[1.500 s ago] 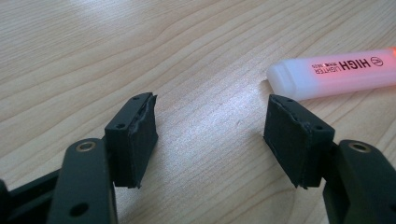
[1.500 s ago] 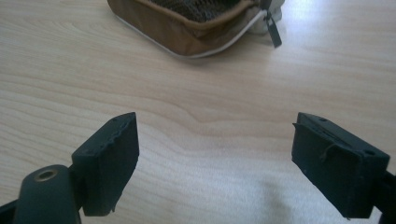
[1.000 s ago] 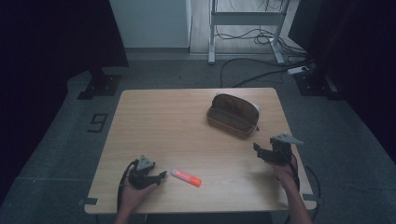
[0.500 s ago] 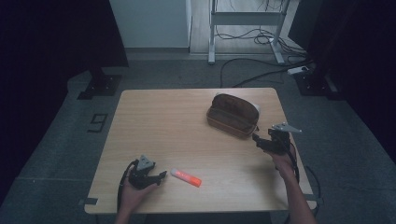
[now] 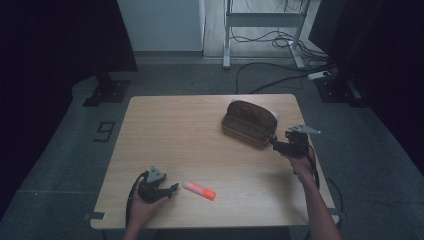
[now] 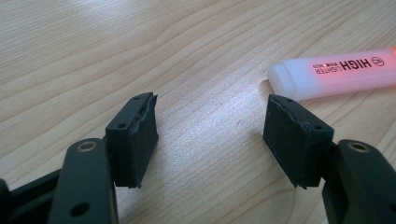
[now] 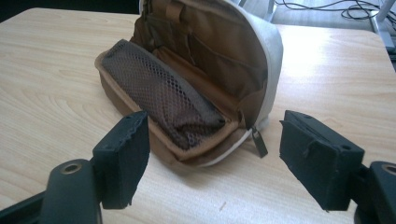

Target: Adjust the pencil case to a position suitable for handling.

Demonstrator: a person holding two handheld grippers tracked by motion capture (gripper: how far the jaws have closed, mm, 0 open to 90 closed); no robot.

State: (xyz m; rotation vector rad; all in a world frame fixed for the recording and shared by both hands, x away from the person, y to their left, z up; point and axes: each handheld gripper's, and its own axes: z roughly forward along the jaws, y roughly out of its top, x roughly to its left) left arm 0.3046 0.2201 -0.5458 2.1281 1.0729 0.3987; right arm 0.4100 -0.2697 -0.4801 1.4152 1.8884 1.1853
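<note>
Right gripper [image 5: 276, 145]: jaws wide apart, nothing between the pads, just been closing a little. It sits at the table's [image 5: 180, 130] right edge, tips just beside the near end of the pouch [image 5: 248, 123], not touching as far as the frames show. In the right gripper view [image 7: 212, 154] the pouch [image 7: 187, 79] stands straight ahead of the jaws, zip pull [image 7: 259, 142] hanging at the near corner.

Pouch: brown, unzipped, lid flap leaning back. Inside, a mesh pocket [image 7: 159, 91] along the near wall with something dark bulging behind the netting; can't tell what. Flat slip pockets on the inside of the flap, contents not visible.

Left gripper [image 5: 172, 189]: released, pads apart on bare wood, holding nothing. It rests near the front left of the table. The highlighter [image 5: 199, 190] lies flat just beside its tips, well apart from the pouch.

View differences:
- High view gives the layout: pouch at the back right, highlighter at the front, one gripper by each. Pouch interior is too dark and small there.
- Right gripper view gives the mesh, pockets, pale outer lining and zip.
- Left gripper view [image 6: 210, 135] gives the highlighter [image 6: 336, 72] close: pale cap towards the jaws, orange body, "HIGH LIGHTER" print. It lies beyond the right pad [image 6: 292, 137], clear of it.
</note>
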